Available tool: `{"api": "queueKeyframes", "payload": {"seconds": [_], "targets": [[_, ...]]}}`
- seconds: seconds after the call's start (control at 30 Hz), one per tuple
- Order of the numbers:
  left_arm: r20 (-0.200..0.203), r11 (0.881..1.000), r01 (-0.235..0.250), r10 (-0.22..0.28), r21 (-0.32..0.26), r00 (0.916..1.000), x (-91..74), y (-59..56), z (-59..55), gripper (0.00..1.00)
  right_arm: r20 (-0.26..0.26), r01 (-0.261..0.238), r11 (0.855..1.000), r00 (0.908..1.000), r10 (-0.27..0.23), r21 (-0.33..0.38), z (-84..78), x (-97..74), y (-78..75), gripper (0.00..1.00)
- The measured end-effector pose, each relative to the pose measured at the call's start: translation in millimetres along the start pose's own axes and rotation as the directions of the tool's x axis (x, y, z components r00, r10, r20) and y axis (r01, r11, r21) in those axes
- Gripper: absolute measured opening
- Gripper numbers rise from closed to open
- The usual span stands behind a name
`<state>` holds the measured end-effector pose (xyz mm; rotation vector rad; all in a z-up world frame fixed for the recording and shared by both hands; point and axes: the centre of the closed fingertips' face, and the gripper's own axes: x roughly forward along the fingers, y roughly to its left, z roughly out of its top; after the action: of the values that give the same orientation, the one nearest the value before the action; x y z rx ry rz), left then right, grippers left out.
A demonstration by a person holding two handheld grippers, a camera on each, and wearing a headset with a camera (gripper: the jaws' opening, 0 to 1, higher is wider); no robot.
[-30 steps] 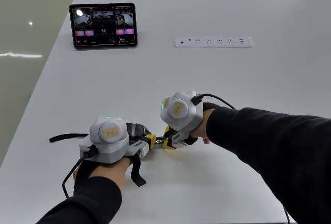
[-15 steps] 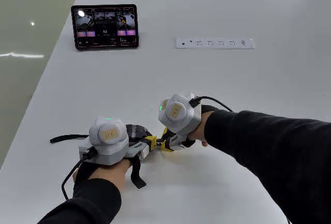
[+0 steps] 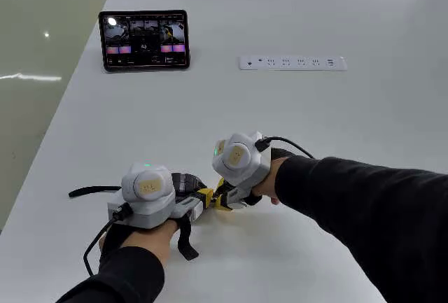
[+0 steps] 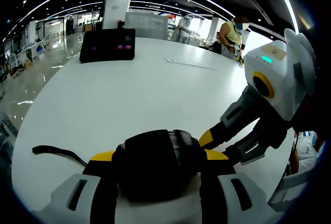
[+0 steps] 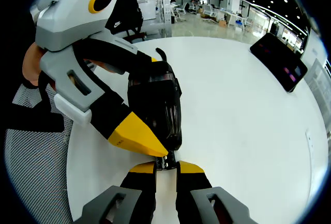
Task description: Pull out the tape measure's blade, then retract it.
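Note:
A black tape measure (image 4: pixel 158 159) sits on the white table, clamped between the yellow tips of my left gripper (image 4: pixel 158 157). It shows as a dark case (image 5: pixel 155 105) in the right gripper view and a dark case (image 3: pixel 185 181) in the head view. My right gripper (image 5: pixel 165 166) is shut on the small metal hook of the blade (image 5: pixel 166 162), right at the case mouth. Almost no blade is out. The grippers meet tip to tip (image 3: pixel 210 198). A black wrist strap (image 3: pixel 91 191) trails left from the case.
A tablet (image 3: pixel 144 38) stands propped at the far left of the white table (image 3: pixel 294 121). A white power strip (image 3: pixel 292 62) lies at the far middle. The table's left edge (image 3: pixel 49 135) drops to a glossy floor. People stand far off in the left gripper view.
My right gripper has moved left and down toward the case, closing the short gap between the two grippers. The left gripper and the tape measure have stayed put.

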<state>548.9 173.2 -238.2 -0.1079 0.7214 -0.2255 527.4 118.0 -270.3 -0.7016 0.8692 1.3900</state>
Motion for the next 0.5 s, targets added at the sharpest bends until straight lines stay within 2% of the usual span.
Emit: {"api": "queueKeyframes", "payload": {"seconds": [0.4, 0.5], "targets": [[0.001, 1.0, 0.002, -0.002, 0.0, 1.0, -1.0, -0.8, -0.8, 0.61, 0.013, 0.008, 1.0, 0.9999, -0.008, 0.01, 4.2, 1.9, 1.8, 0.11], [-0.009, 1.0, 0.006, -0.006, 0.005, 0.9999, -0.3, -0.5, -0.7, 0.61, 0.018, 0.015, 1.0, 0.9997, -0.015, -0.003, 4.7, 2.4, 2.4, 0.11]]}}
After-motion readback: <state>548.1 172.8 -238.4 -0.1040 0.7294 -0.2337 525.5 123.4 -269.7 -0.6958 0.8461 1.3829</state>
